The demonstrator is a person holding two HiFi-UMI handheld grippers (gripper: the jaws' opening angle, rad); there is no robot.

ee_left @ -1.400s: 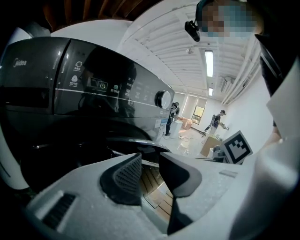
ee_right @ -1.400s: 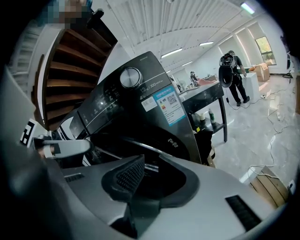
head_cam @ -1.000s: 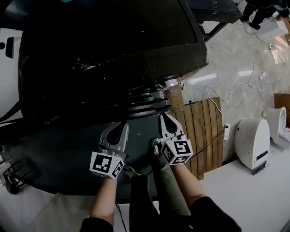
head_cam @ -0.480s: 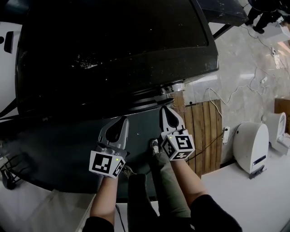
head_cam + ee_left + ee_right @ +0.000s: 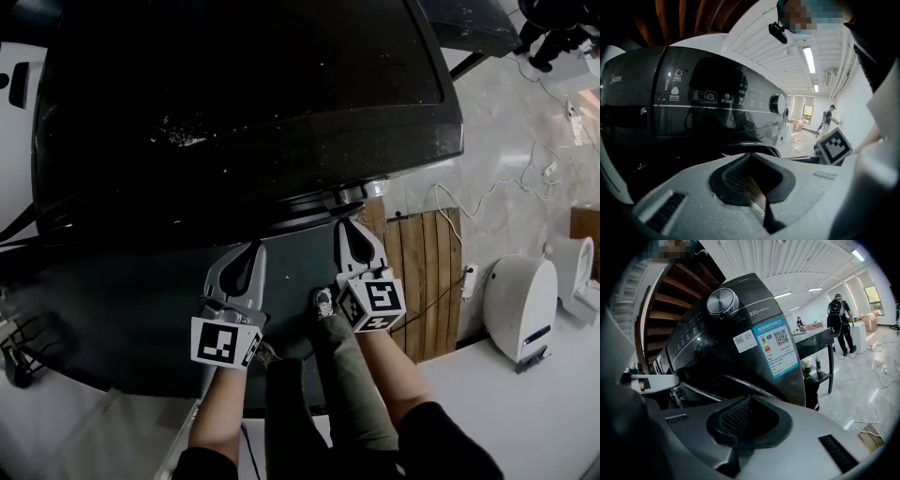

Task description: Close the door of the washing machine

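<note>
Washing machine door (image 5: pixel 122 309) lies as a dark panel below the machine's black top (image 5: pixel 234 94), seemingly not yet latched. Your left tool (image 5: pixel 251 247) and right tool (image 5: pixel 346 225) are both closed and empty, with their tips near its upper edge. A slanted push could skid them off.

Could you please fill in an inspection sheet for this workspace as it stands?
Surface: dark grey platform under the person's shoe; pale floor beyond.
Job's things: washing machine; door rim at its front, latch state unclear.
Clutter: bottles on a side table.
Grippers: left gripper and right gripper both shut, empty, aimed at the machine's front.
Cables: white cable loose on the floor.
Surroundings: wooden slats, white appliance, person.
</note>
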